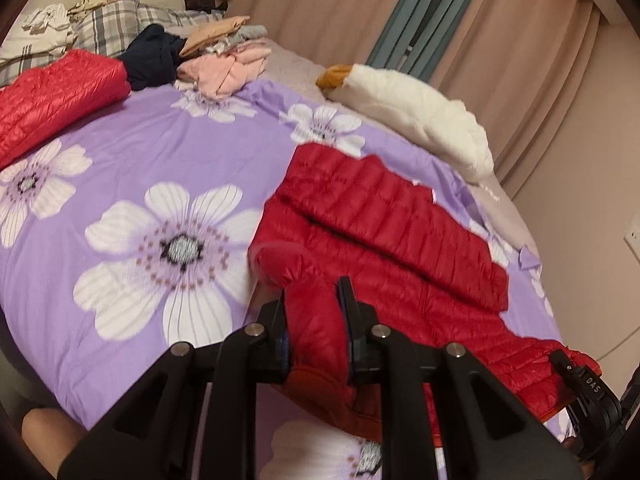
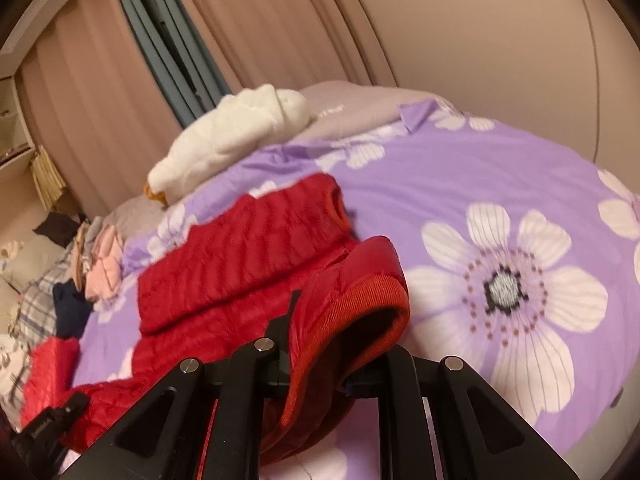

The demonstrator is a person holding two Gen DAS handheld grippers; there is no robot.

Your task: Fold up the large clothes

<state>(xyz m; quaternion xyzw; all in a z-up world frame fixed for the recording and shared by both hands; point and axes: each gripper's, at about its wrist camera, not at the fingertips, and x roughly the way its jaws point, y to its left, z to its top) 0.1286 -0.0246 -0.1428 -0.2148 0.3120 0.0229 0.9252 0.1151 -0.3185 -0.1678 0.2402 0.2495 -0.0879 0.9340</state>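
**Both grippers clamp the red jacket's near edge**

Black fingers of the left gripper (image 1: 312, 312) pinch a bunched fold of the red jacket (image 1: 384, 232), jaws clamped on the fabric. Right gripper (image 2: 320, 344) bites the ribbed hem the same way, jaws closed on it. Held at two spaced points, the near edge can likely be carried over the rest as one fold. Most of the jacket lies on the floral bedspread (image 1: 160, 168), sleeve tucked across it. A folded red garment (image 1: 56, 96) sits well apart, by the clothes pile (image 1: 224, 64).
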